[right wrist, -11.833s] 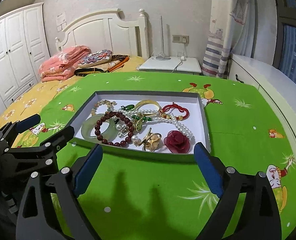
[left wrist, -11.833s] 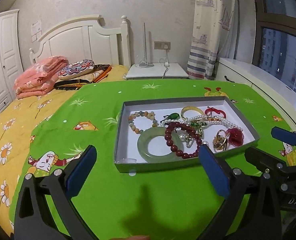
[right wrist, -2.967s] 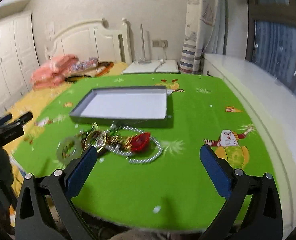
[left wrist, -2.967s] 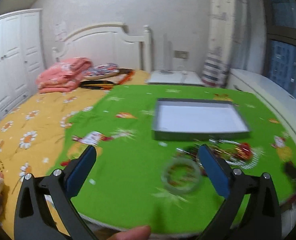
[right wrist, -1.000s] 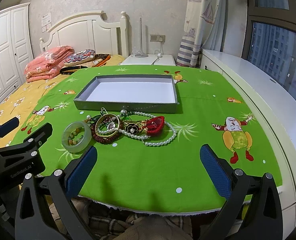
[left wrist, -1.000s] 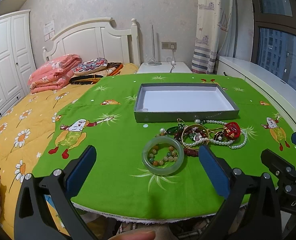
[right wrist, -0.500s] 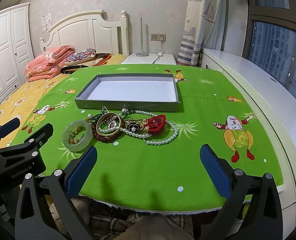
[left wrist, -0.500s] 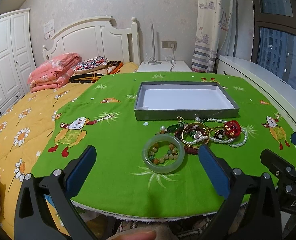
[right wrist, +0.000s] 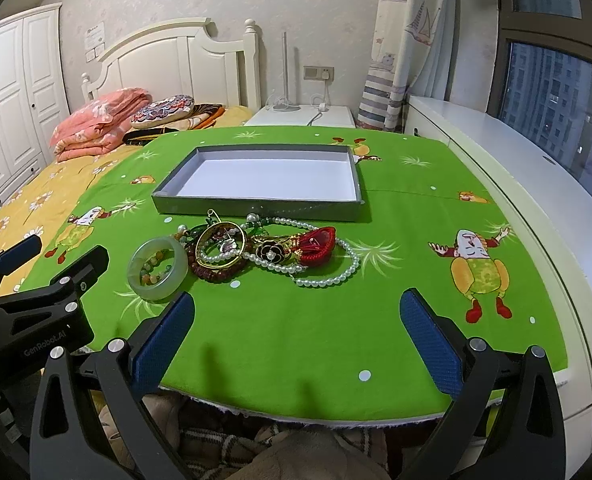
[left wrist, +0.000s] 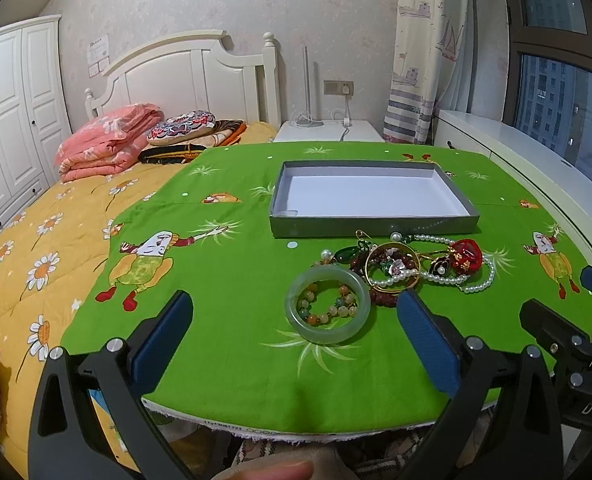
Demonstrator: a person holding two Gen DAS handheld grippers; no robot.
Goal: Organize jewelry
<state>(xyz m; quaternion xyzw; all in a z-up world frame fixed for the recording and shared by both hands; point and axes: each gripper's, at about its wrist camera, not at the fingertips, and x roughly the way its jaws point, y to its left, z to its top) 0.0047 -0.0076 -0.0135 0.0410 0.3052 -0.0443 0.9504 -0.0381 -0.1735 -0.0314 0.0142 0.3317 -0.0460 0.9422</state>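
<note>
- Pale patterned wall [left wrist: 200, 4] is seen behind a white headboard [left wrist: 184, 76].
- Bed is covered by a yellow daisy quilt [left wrist: 36, 240]; a folded pink blanket [left wrist: 104, 144] is stacked on it.
- White wardrobe [left wrist: 12, 120] is noted at left.
- White nightstand [left wrist: 328, 132] and sailboat curtain [left wrist: 424, 48] are seen beside a dark window [left wrist: 556, 108].
</note>
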